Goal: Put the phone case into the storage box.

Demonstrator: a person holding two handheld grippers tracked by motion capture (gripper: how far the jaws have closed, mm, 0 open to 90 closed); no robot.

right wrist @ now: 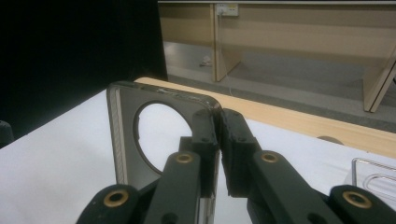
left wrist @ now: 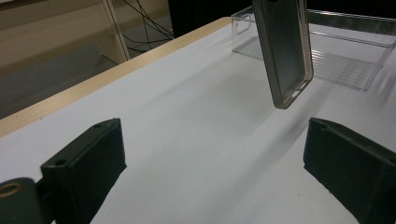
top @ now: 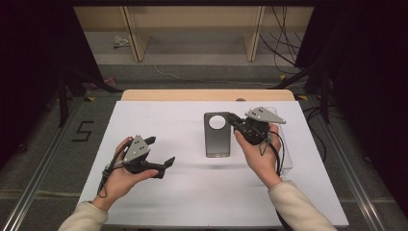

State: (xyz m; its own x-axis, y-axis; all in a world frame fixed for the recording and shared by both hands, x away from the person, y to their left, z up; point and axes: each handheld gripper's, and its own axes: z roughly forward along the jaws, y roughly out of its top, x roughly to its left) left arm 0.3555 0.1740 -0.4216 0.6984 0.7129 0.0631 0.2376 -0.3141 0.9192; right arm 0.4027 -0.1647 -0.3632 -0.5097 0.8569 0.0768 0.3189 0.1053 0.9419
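The right gripper (right wrist: 219,154) has its 2 black jaws pressed together on the edge of a grey translucent phone case (right wrist: 122,140), pinching it at the corner next to the round camera hole. The case stands up on the gripper's left side, its hole showing the white table (right wrist: 56,177) behind it. Past the jaw tips runs the table's pale wooden edge (right wrist: 299,121), and beyond that a grey floor and light wooden furniture legs (right wrist: 224,42). Low on the gripper's right sits the corner of a clear plastic tray (right wrist: 373,175).
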